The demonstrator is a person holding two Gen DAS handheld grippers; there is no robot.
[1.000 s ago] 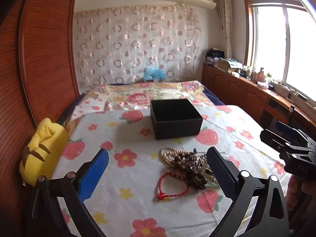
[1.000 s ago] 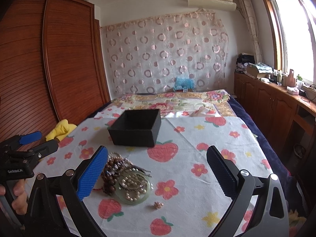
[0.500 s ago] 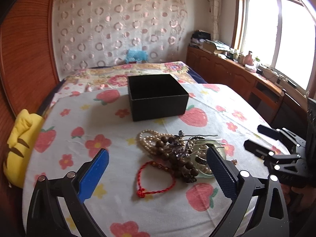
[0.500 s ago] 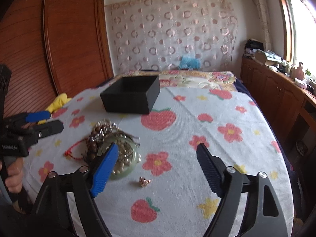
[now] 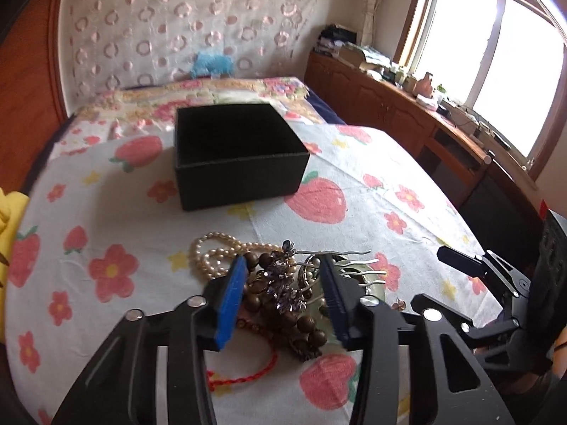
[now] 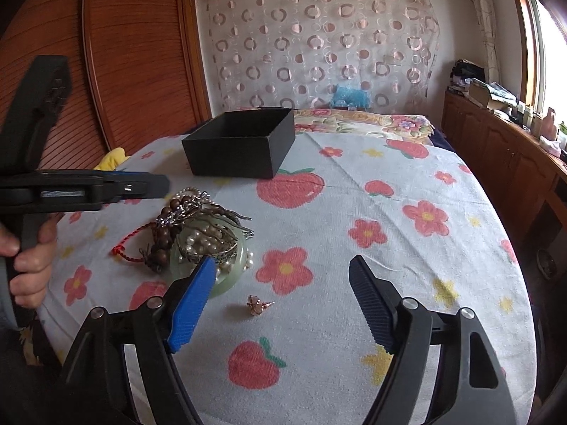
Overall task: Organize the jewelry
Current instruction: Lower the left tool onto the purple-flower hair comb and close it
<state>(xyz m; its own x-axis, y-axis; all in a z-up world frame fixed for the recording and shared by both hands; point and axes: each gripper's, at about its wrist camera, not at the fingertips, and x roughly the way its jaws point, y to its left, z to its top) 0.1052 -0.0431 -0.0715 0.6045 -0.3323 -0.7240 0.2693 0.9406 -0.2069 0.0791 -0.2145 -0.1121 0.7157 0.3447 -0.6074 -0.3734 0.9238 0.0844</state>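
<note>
On a bed spread with a white cloth (image 6: 354, 212) printed with red strawberries and flowers, a tangled heap of jewelry (image 5: 280, 290) is lying just in front of an open, matte black rectangular box (image 5: 237, 163).

The left gripper (image 5: 281, 295) is reaching over that heap, its blue-padded and black ribbed fingers partly drawn in and standing on either side of a dark brown wooden bead bracelet (image 5: 301, 326) and a purple crystal hair ornament (image 5: 283, 283). From the left wrist view it is not clear whether the pads are touching anything; from the right wrist view the gripper appears to be hanging above the pile.

A cream pearl necklace (image 5: 216, 255) is spilling out toward the box, a silver-toothed hair comb (image 5: 358, 269) is sticking out to the right, and a red braided cord bracelet (image 5: 244, 375) is trailing nearest the camera. A pale green jade bangle (image 6: 202, 276) is sitting under part of the heap.

The right gripper (image 6: 281, 304) is hovering with its fingers spread wide, framing a small rose-gold earring (image 6: 258, 305) that is lying alone on the cloth, just beside the bangle. A yellow plush toy (image 6: 111, 157) is resting at the bed's left edge.
</note>
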